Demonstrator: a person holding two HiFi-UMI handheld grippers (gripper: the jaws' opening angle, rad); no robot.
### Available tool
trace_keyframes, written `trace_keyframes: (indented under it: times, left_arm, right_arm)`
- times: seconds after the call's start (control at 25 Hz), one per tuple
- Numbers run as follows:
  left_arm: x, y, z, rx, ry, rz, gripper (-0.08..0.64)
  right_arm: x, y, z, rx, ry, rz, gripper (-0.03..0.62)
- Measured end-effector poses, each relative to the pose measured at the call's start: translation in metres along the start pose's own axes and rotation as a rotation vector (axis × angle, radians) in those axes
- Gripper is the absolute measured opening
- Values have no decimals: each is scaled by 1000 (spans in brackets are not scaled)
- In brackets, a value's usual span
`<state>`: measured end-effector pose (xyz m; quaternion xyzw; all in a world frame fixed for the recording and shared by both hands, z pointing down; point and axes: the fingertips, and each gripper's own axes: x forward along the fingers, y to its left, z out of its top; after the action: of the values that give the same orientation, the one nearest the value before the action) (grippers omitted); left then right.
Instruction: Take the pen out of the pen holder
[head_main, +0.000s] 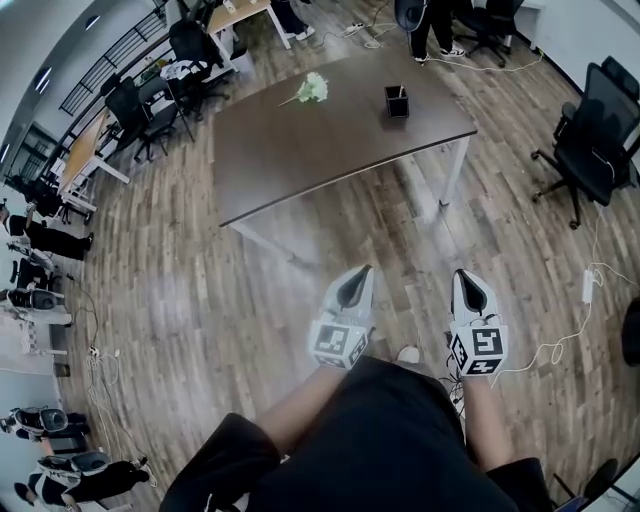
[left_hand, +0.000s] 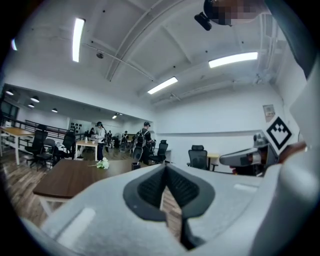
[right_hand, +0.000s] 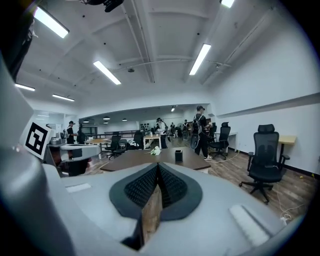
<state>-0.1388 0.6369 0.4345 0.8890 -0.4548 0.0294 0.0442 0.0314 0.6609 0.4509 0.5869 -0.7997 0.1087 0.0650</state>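
A black pen holder (head_main: 397, 101) stands near the far right corner of the dark brown table (head_main: 320, 150), with a pen (head_main: 402, 92) sticking up out of it. Both grippers hang over the wooden floor, well short of the table's near edge. My left gripper (head_main: 357, 272) is shut with nothing in it, and so is my right gripper (head_main: 463, 275). In the left gripper view the jaws (left_hand: 165, 167) meet at their tips and the pen holder (left_hand: 135, 165) is small and far off. The right gripper (right_hand: 157, 165) points toward the pen holder (right_hand: 178, 155) on the table.
A white flower (head_main: 313, 89) lies on the table's far side. A black office chair (head_main: 598, 130) stands to the right, and a white cable (head_main: 560, 345) trails over the floor near my right side. More desks, chairs and people (head_main: 50, 240) fill the room's left and far end.
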Motion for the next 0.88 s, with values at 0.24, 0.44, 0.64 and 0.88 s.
trace_keyframes:
  times: [0.24, 0.44, 0.64, 0.88]
  left_arm:
    - [26, -39, 8, -13, -4, -56, 3]
    - [72, -41, 6, -35, -22, -95, 3]
    - [133, -14, 0, -11, -19, -108, 3]
    - [204, 41, 5, 69, -49, -88, 3]
  right_arm:
    - [-19, -67, -16, 90, -19, -125, 2]
    - [0, -100, -25, 112, 3, -168, 2]
    - [58, -116, -7, 77, 10, -145, 2]
    - [158, -130, 13, 40, 55, -103, 2]
